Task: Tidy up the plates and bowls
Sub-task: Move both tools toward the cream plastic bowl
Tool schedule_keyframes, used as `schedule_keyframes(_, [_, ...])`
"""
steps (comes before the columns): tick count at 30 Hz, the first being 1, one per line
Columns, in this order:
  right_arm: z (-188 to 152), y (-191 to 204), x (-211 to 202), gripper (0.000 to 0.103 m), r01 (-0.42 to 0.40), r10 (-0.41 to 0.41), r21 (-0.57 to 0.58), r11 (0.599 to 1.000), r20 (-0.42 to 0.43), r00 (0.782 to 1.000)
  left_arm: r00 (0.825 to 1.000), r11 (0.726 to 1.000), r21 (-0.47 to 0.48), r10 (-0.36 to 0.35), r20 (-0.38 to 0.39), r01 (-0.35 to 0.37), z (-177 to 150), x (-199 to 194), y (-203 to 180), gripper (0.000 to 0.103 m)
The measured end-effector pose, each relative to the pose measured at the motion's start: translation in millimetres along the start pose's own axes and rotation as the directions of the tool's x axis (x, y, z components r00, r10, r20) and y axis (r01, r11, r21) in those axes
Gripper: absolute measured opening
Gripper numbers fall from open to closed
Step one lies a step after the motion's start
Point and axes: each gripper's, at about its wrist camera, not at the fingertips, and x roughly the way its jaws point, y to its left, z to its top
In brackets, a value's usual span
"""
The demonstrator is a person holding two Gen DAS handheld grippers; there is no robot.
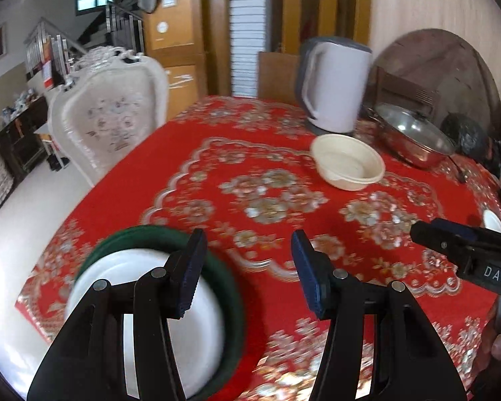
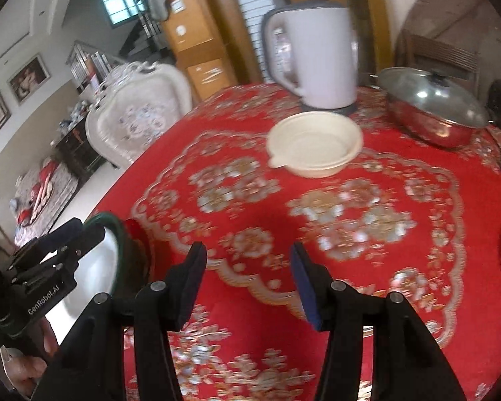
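Both tongs stand part open and hold nothing: the left tongs (image 1: 247, 267) hover above the red worktop (image 1: 250, 200) just right of a white plate (image 1: 140, 300) nested in a green-rimmed dish (image 1: 230, 287) at the near left edge, probably a stack being built. The right tongs (image 2: 247, 267) face the cream bowl (image 2: 314, 143), far centre before the white kettle (image 2: 314, 53), likely the next piece to collect.

1. Tablecloth (image 1: 250, 153): red, with silver-gold floral medallions and scalloped borders.
2. Bowl (image 1: 349, 163): cream.
3. Plate (image 1: 143, 267): white, on a dark green one (image 1: 232, 300).
4. Kettle (image 1: 334, 87): white (grey trim).
5. Chair (image 1: 110, 117): white, faint floral print.
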Motion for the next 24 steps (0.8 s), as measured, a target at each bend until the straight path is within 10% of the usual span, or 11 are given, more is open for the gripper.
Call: schedule_keyframes(24, [46.7,-121.3,78.5,0.053,-0.064,0.065,0.288,0.956,0.004,0.998,0.979,0.991,-0.124,-0.067,-0.191,0.044,83.7,162.4,-84.3,0.053])
